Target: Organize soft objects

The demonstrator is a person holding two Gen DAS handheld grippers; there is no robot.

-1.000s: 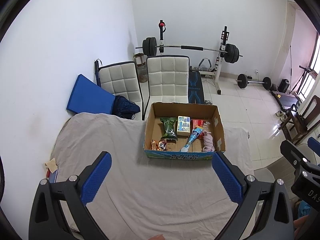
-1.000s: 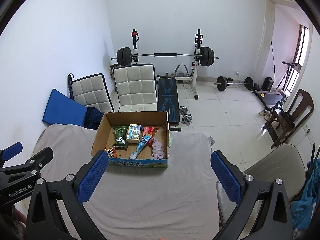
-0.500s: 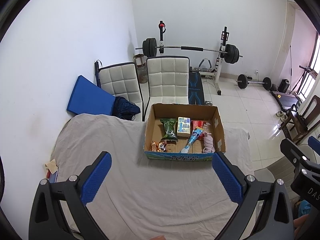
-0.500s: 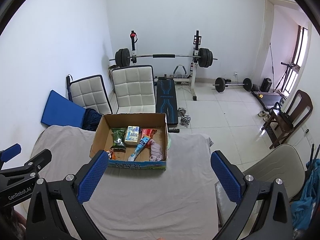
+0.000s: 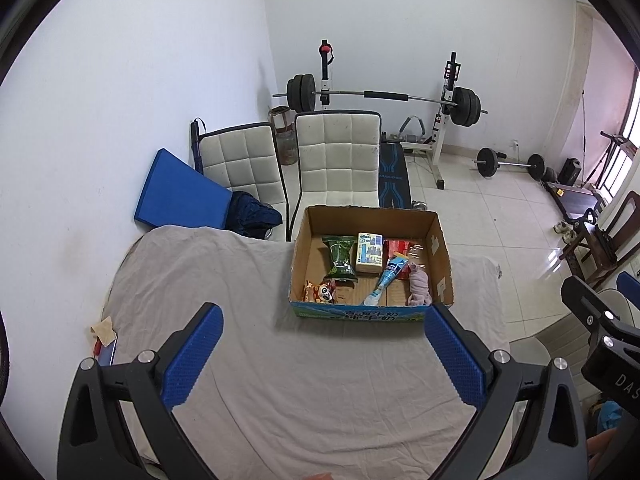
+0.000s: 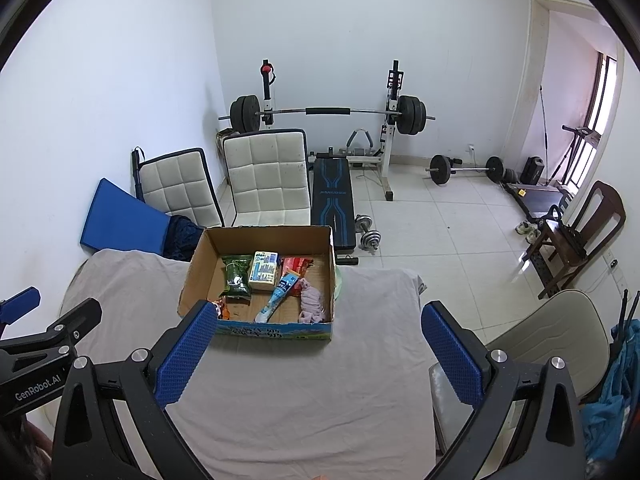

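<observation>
Soft items sit together in the cardboard box [image 5: 370, 312] on the cloth-covered table [image 5: 224, 280], well ahead of both your tools. Your left gripper [image 5: 322, 354] hangs above bare cloth with its blue fingers [image 5: 192, 354] spread wide and nothing between them — the box lies beyond the fingertips, a little toward the right one. Your right gripper [image 6: 316, 354] is spread just as wide and just as empty; in its view the box's near left corner [image 6: 192, 312] lies just behind the left fingertip [image 6: 188, 354].

Inside, reading from the left wrist view: a green snack bag [image 5: 339, 256] lies at the back left, a pale tissue pack [image 5: 369, 254] just beside it, and a red packet [image 5: 398, 248] beyond that. A blue tube [image 5: 384, 283] slants across the middle, its cap toward the front wall. A pink cloth bundle [image 5: 419, 288] is bunched against the right wall, and a small orange packet [image 5: 320, 292] with a cartoon face sits in the front left corner.

Behind the table you have two white padded chairs [image 5: 338, 160] and a barbell rack [image 5: 384, 96] against the far wall.
</observation>
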